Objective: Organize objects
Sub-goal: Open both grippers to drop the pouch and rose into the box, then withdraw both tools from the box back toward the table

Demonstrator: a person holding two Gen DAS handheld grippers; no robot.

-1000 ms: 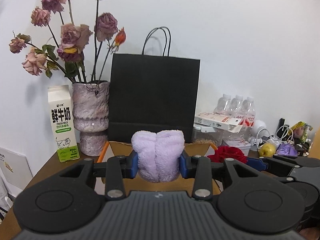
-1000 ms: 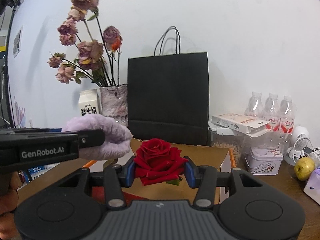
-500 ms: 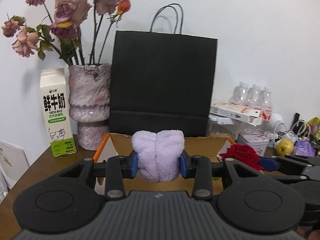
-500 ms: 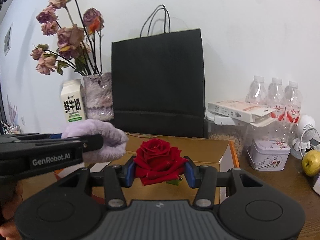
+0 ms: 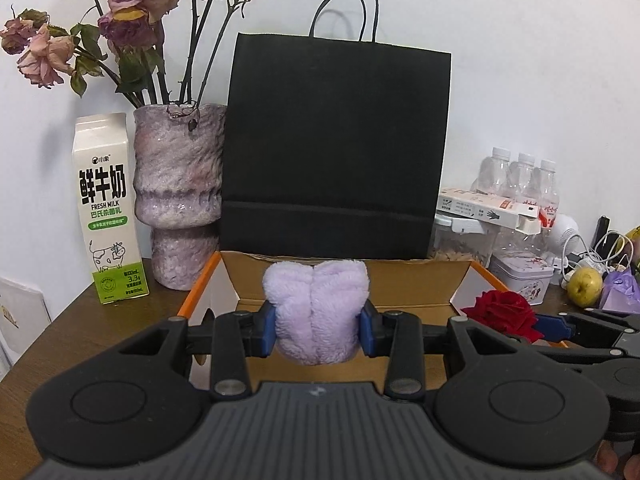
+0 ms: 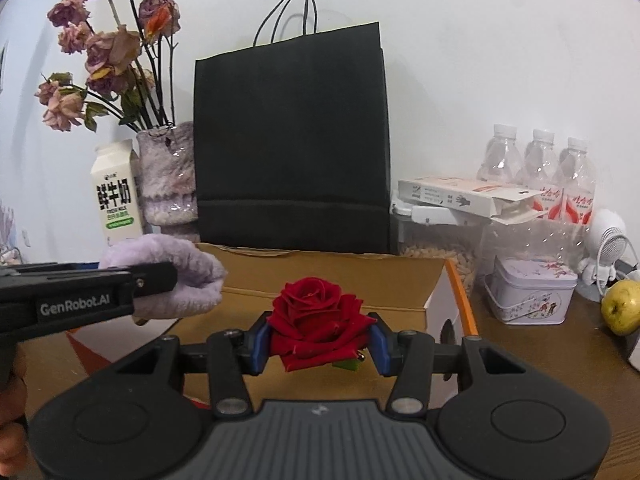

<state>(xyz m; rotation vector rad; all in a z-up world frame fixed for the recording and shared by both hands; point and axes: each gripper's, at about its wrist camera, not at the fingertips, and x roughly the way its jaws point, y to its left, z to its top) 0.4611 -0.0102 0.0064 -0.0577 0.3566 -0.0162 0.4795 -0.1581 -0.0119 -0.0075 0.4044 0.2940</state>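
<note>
My left gripper (image 5: 318, 330) is shut on a fluffy lilac towel (image 5: 316, 308) and holds it over the near side of an open cardboard box (image 5: 400, 280) with orange edges. My right gripper (image 6: 316, 344) is shut on a red rose (image 6: 316, 316), also above the box (image 6: 360, 276). In the left wrist view the rose (image 5: 500, 312) and right gripper sit at right. In the right wrist view the towel (image 6: 176, 276) and left gripper sit at left. A tall black paper bag (image 5: 336, 152) stands upright right behind the box.
A vase of dried roses (image 5: 176, 196) and a milk carton (image 5: 106, 208) stand at back left. At back right are water bottles (image 6: 536, 168), a flat carton (image 6: 460, 196) on a jar, a small tin (image 6: 532, 296) and a yellow-green fruit (image 6: 622, 306).
Both grippers have moved forward and lower toward the box and bag, each keeping its hold. The bag and vase now look larger and nearer.
</note>
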